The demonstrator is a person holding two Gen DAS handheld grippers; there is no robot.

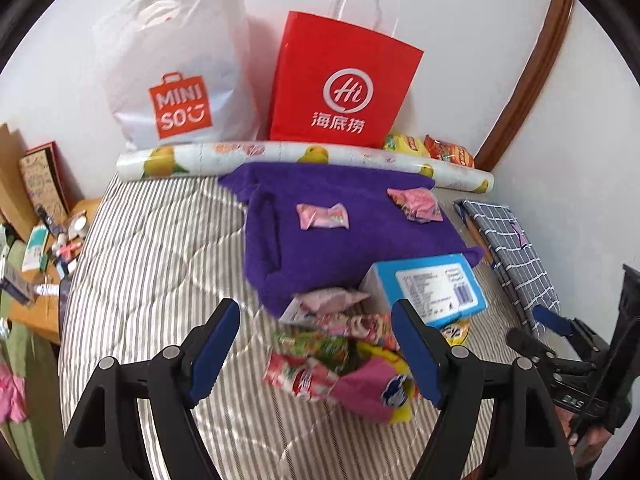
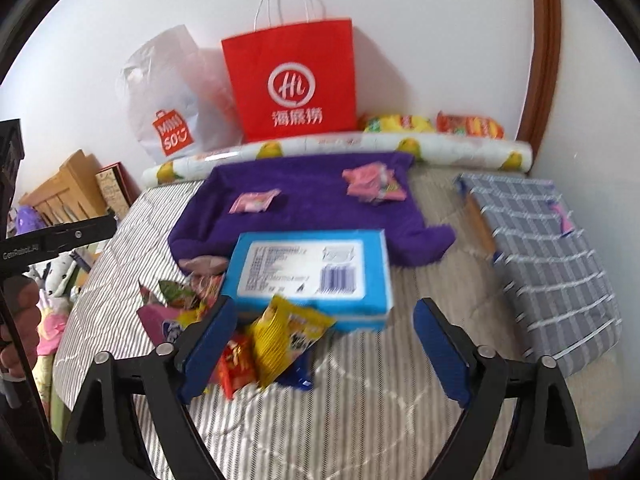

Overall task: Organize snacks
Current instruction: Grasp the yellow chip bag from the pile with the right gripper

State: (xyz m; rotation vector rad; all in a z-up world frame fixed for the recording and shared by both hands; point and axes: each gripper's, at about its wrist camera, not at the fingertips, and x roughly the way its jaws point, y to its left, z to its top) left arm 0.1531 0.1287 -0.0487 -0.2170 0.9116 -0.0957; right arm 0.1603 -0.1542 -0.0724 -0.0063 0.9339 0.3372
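Near the blue box (image 2: 310,270) | snack pile (image 1: 340,364) just beside it | left gripper (image 1: 316,356) and right gripper (image 2: 326,354) both spread, nothing pinched

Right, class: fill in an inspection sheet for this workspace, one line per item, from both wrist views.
Surface: striped quilt.
Job's things: blue box; mixed snack packets; two pink packets on a purple towel.
Clutter: fruit-print roll, checked cloth.
Grippers: left gripper and right gripper open, holding nothing.
Cables: nothing seen.
Surroundings: red paper bag, white plastic bag, white wall.
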